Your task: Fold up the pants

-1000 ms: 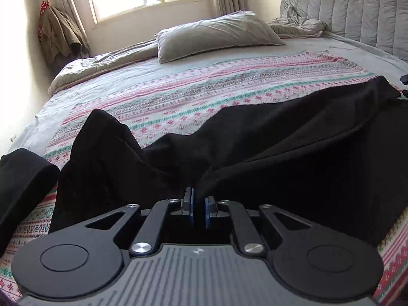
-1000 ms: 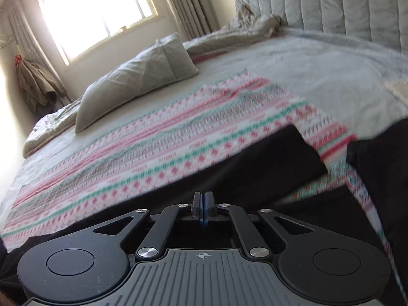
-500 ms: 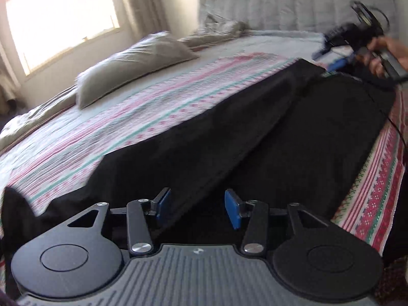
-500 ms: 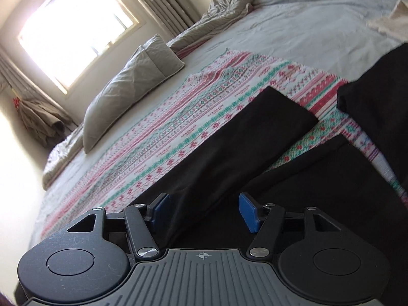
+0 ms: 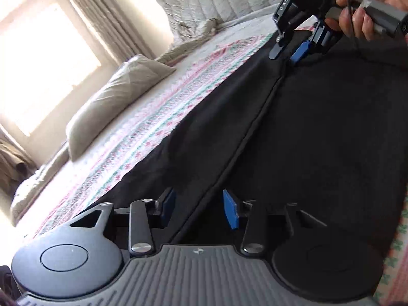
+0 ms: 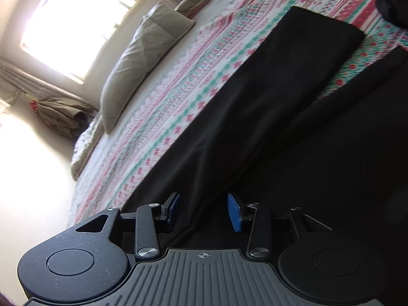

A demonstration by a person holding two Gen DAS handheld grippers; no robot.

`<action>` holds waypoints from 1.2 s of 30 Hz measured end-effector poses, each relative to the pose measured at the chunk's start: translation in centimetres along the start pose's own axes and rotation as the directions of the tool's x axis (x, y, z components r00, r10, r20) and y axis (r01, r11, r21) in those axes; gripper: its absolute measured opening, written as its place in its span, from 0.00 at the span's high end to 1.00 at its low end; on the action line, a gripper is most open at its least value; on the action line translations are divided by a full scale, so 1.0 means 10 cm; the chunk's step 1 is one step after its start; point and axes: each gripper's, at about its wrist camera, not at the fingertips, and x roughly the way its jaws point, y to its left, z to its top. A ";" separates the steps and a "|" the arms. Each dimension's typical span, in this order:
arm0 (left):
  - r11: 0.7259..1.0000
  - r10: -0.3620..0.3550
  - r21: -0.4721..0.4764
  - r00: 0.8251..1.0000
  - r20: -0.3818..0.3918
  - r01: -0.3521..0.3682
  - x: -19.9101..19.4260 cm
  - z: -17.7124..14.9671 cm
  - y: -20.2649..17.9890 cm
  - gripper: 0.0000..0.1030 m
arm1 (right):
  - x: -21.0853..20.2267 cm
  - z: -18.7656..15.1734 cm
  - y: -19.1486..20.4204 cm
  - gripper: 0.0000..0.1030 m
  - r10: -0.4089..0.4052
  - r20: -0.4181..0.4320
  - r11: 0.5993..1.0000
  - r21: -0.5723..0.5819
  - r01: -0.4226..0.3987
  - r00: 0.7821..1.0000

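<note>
Black pants [image 5: 318,132] are lying stretched across a patterned blanket [image 5: 158,127] on the bed, one leg laid over the other so a long edge is running down the middle. The left gripper [image 5: 199,210] is hovering low at the near end of that edge, its blue pads [image 5: 230,209] standing apart with the cloth edge passing between them; the jaws are closing, not yet pressing on anything. At the far end a hand [image 5: 367,7] is holding the right gripper [image 5: 288,51] down against the pants (its tips are almost on the fabric, though I cannot tell if they are touching). Seen from its own camera, the right gripper [image 6: 204,210] is also closing, jaws parted over black cloth without pinching it. A grey pillow [image 5: 114,107] is sitting beyond the blanket, near the bright window [image 6: 76,25].
</note>
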 end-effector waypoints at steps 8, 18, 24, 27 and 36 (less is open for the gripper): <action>0.997 -0.016 -0.074 1.000 0.006 0.016 0.09 -0.09 0.11 0.73 | -0.13 0.21 -0.16 0.70 0.082 0.179 0.993 0.063 -0.095 0.980; 0.964 -0.089 -0.250 0.996 0.000 0.087 0.23 -0.10 0.40 0.83 | -0.17 0.49 -0.39 0.74 -0.145 0.390 0.989 0.042 0.139 0.910; 0.929 -0.115 -0.347 0.992 0.054 0.126 0.10 -0.10 0.60 0.87 | -0.33 0.55 -0.57 0.98 -0.174 0.441 0.984 0.105 0.142 0.880; 0.922 -0.114 -0.362 0.989 0.089 0.139 -0.05 -0.07 0.67 0.87 | -0.54 0.53 -0.39 0.98 -0.146 0.479 0.989 0.046 0.141 0.865; 0.885 -0.204 -0.394 0.967 0.151 0.248 -0.43 -0.20 0.79 0.87 | -1.06 0.23 -0.03 0.98 -0.218 0.462 0.947 -0.113 0.300 0.860</action>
